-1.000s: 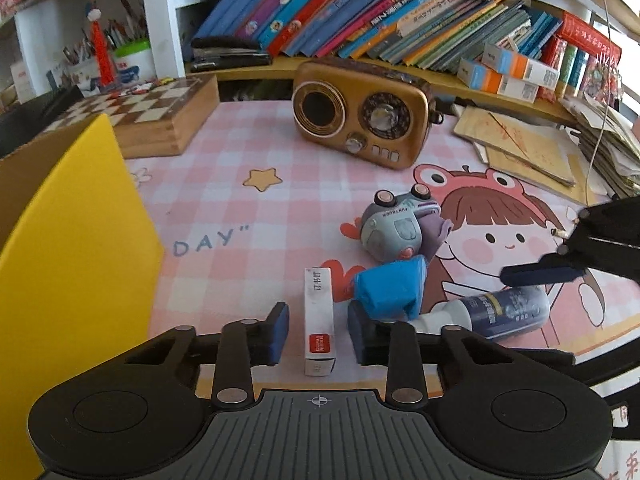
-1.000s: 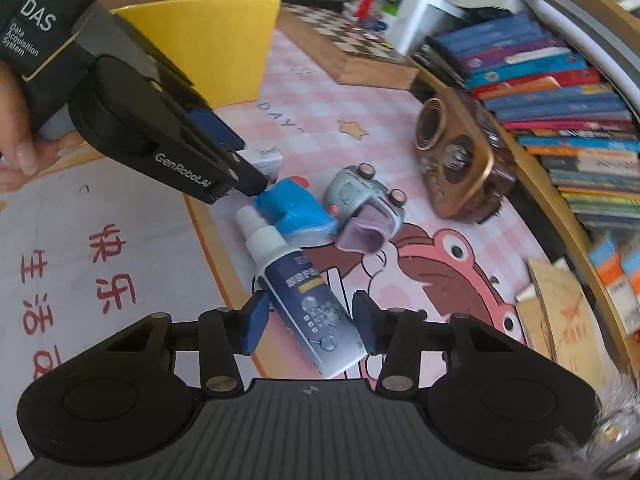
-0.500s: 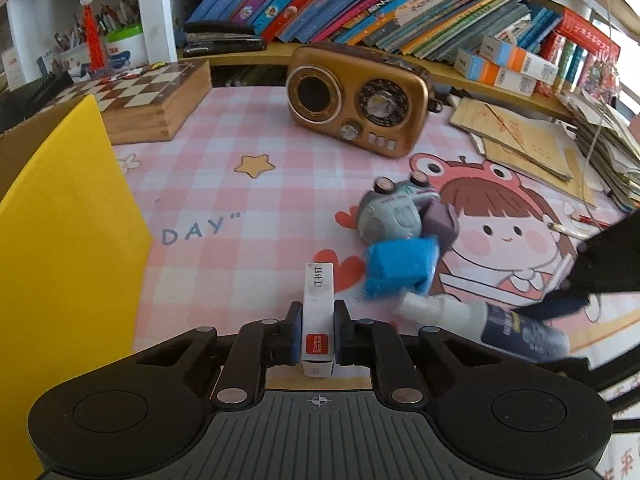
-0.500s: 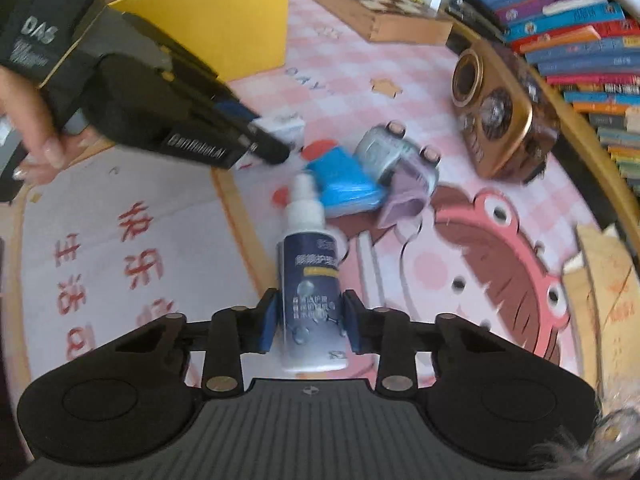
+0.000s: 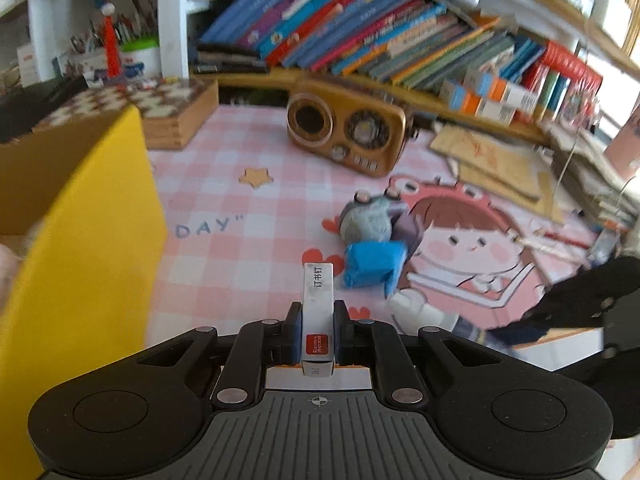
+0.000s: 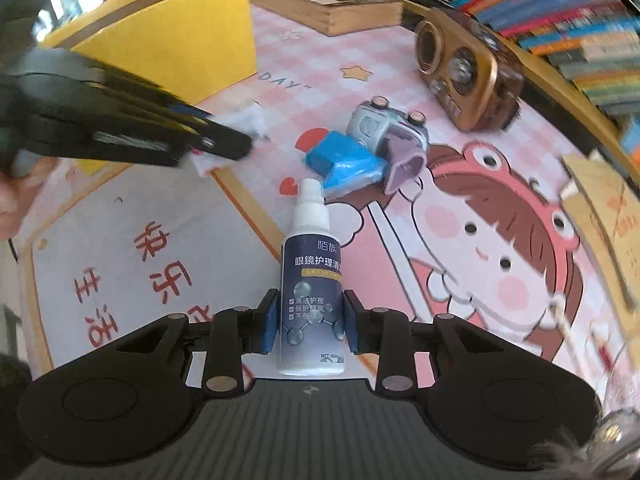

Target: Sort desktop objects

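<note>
My left gripper (image 5: 317, 320) is shut on a narrow white staple box (image 5: 318, 292) with a red label, held just above the pink checked mat. My right gripper (image 6: 311, 320) is shut on a dark blue spray bottle (image 6: 312, 280), white cap pointing away from me. In the right wrist view the left gripper (image 6: 224, 144) is a dark blur at the left, with the white box (image 6: 248, 120) at its tip. A blue packet (image 5: 372, 264) and a grey toy car (image 5: 368, 220) lie together in the middle of the mat.
An open yellow box (image 5: 80, 240) stands at the left. A golden radio (image 5: 348, 136) and a wooden chessboard case (image 5: 176, 112) sit at the back, below a shelf of slanted books (image 5: 360, 32). Loose papers (image 5: 500, 160) pile up at the right. A hand (image 6: 12, 200) holds the left gripper.
The left jaws shut on the staple box and lifted it off the mat. The right jaws shut on the spray bottle, and that gripper rolled until the bottle points straight ahead.
</note>
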